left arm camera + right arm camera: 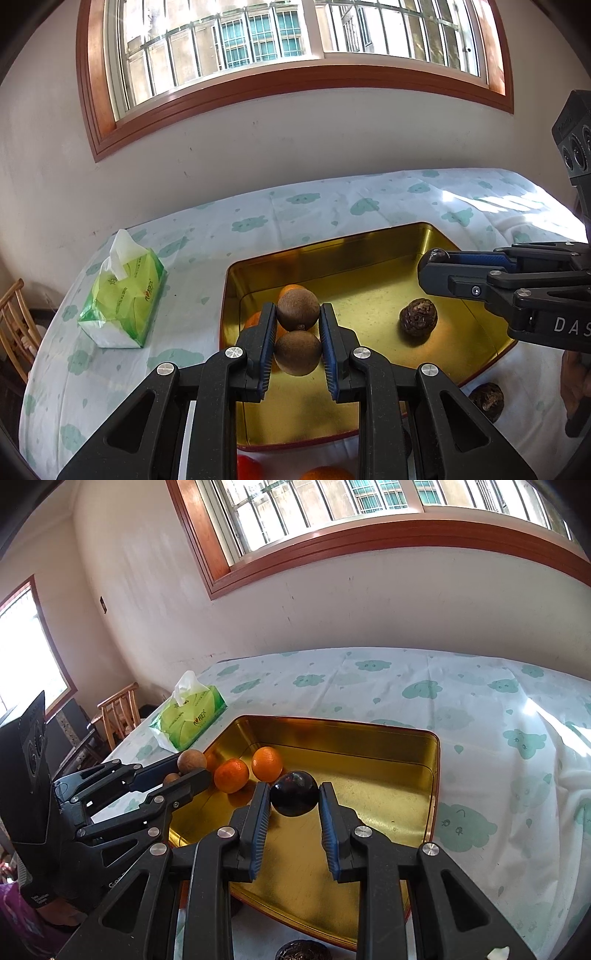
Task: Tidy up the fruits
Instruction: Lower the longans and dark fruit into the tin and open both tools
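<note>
A gold metal tray (369, 243) (369, 731) lies on the clouded tablecloth. My left gripper (297, 314) is shut on two round brown fruits, the front one (297, 309) and the one behind it (297, 352), over the tray's left part; they also show in the right wrist view (191, 761). My right gripper (293, 794) is shut on a dark glossy round fruit (294, 793) above the tray; it shows at the right in the left wrist view (436, 258). Two oranges (231, 775) (267, 763) and a dark wrinkled fruit (418, 317) lie in the tray.
A green tissue pack (123, 295) (190, 716) lies left of the tray. Another dark wrinkled fruit (487, 400) sits on the cloth at the tray's near right. An orange (325, 473) and a red fruit (248, 468) lie near the front edge. A wooden chair (120, 710) stands at the left.
</note>
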Motion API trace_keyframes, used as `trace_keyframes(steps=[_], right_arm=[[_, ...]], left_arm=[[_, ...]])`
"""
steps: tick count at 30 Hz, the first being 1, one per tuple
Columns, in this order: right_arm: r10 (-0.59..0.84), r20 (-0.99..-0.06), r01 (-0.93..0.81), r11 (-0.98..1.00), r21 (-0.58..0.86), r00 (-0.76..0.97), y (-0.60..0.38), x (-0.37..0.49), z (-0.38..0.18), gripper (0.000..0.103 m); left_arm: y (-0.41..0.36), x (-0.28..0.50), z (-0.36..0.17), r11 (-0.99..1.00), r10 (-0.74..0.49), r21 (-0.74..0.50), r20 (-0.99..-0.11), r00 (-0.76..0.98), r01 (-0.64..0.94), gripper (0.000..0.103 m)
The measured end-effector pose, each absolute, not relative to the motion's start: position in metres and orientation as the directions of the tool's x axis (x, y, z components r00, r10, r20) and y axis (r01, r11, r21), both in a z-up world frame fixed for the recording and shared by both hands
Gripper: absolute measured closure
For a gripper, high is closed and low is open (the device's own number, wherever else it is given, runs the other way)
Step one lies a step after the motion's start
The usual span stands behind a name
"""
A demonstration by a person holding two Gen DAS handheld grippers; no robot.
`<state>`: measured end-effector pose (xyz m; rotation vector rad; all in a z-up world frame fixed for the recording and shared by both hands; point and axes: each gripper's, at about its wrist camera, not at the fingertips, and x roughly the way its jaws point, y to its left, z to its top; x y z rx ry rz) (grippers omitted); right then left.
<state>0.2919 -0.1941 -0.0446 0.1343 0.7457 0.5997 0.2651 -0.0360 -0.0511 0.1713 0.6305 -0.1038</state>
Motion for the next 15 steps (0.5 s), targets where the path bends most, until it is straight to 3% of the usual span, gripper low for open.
trace_keyframes(steps=[15], right_arm=[[0.558,-0.608,-0.462,0.824,0.327,0.565,-0.191,0.305,-0.053,0.079]], left_arm=[[-0.036,0.281,-0.062,0.980,-0.042,0.127,-0.615,0.788,0.151,0.079]])
